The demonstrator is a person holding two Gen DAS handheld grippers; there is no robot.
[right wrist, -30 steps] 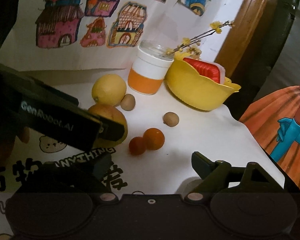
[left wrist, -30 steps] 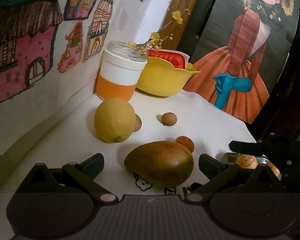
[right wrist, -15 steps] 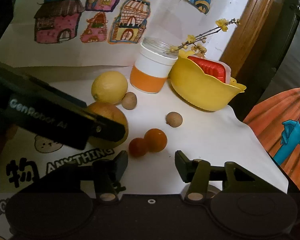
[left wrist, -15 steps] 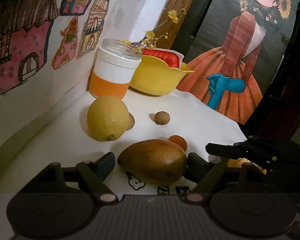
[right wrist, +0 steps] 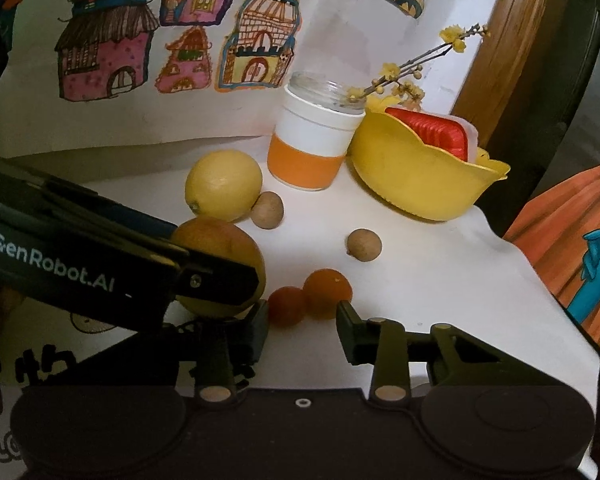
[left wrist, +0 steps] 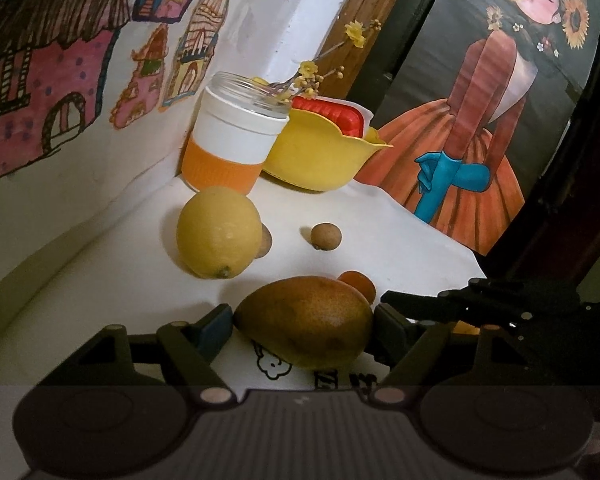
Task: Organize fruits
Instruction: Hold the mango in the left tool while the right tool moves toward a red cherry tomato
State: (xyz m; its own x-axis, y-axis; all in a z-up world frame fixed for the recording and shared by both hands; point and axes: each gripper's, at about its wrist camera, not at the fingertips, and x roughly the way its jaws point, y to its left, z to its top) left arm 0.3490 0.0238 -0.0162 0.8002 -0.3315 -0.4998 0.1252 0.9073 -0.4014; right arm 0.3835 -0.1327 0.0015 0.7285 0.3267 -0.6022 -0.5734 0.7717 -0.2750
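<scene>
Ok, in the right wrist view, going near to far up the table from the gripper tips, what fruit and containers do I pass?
Two small oranges → mango held in the left gripper → lone longan → lemon → orange-and-white jar.

Both views are dim and warm-toned w/ strong fisheye bending and dark vignetting at the corners. Soft shadows fall left of the lemon [left wrist: 219, 232] on the white tabletop [left wrist: 400, 240]. Foreground grippers are nearly black; detail's slightly soft, grainy.
</scene>
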